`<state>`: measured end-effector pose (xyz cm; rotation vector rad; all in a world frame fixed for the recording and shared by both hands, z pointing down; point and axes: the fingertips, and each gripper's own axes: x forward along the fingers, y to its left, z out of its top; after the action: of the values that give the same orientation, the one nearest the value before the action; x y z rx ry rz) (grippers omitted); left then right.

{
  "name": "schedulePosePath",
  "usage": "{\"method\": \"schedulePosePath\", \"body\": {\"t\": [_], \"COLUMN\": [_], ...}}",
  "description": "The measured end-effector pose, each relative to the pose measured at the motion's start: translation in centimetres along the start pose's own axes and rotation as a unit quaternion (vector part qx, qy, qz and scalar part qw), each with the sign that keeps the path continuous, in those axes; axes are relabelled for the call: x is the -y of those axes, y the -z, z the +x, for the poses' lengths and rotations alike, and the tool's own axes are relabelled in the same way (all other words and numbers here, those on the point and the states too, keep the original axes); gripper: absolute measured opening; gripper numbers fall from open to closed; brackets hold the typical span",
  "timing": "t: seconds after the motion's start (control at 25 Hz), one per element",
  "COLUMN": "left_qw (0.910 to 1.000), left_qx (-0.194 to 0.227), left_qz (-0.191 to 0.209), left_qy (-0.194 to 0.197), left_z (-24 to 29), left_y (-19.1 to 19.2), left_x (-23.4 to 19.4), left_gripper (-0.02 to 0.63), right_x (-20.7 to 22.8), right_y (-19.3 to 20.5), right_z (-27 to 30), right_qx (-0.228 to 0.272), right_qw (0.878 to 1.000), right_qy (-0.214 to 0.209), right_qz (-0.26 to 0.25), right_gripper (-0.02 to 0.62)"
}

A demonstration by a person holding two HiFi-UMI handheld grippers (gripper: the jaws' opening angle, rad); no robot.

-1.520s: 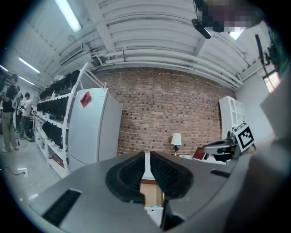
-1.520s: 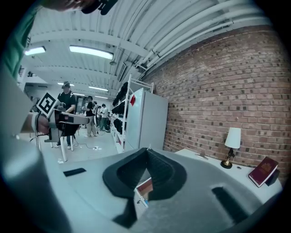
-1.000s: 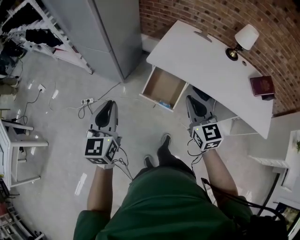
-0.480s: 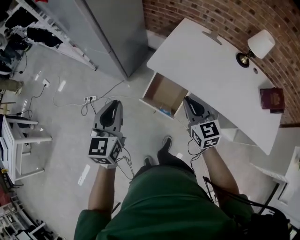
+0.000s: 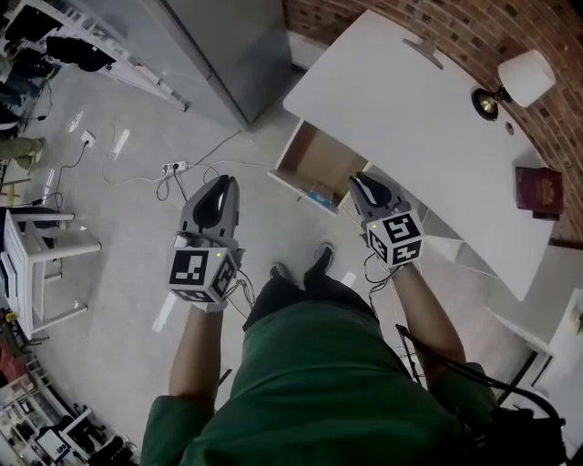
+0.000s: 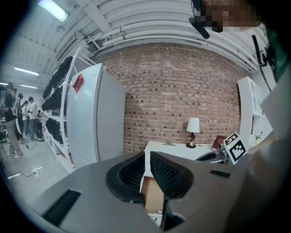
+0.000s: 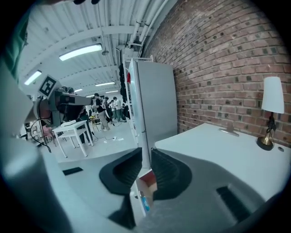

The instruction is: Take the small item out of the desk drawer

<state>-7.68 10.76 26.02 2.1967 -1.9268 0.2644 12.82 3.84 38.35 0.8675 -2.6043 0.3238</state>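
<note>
1. Desk [image 5: 410, 118]: white; its drawer [image 5: 319, 162] is tan inside.
2. Wall [image 5: 474, 27]: red-brown brick pattern.
3. Lamp [image 5: 526, 77]: white shade, brass base.
4. Book [image 5: 539, 189]: dark red.
5. Person's top [image 5: 319, 391]: green.

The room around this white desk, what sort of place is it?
Likely a test hall staged like a home: a desk and lamp against a brick wall, but a power strip on grey floor and people standing about.

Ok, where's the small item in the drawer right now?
Head view, centre: the small blue item lies inside the open drawer by its front panel, toward the right end, beside the white desk.
</note>
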Motion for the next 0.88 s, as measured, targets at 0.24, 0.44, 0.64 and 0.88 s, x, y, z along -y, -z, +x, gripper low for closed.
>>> {"method": "schedulePosePath", "body": {"t": [0.24,0.44,0.64,0.88], "left_qw": [0.9996,0.9982,0.9937,0.982], "left_qx": [-0.022,-0.035,-0.044,-0.076], "left_qz": [-0.011,-0.014,-0.004,0.014], "left_qy": [0.012,0.048,0.103,0.172], "left_z": [1.4,3.6,6.5,9.5], "left_y": [1.8,2.9,3.5,6.5], "left_x": [-0.8,-1.8,-2.9,-4.3], "left_gripper": [0.033,0.033,0.034,0.032], "right_x": [-0.3,-1.0,-1.5,-1.9], "right_y": [3.1,6.0,7.1,8.9], "right_z": [2.3,3.8,4.8,7.0], "right_qx": [-0.045,-0.088,-0.113,-0.157], "right_qw": [0.999,0.996,0.992,0.985], "right_qy": [-0.004,0.006,0.037,0.065], "right_qz": [0.009,0.023,0.037,0.043], "right_gripper": [0.103,0.131,0.146,0.153]}}
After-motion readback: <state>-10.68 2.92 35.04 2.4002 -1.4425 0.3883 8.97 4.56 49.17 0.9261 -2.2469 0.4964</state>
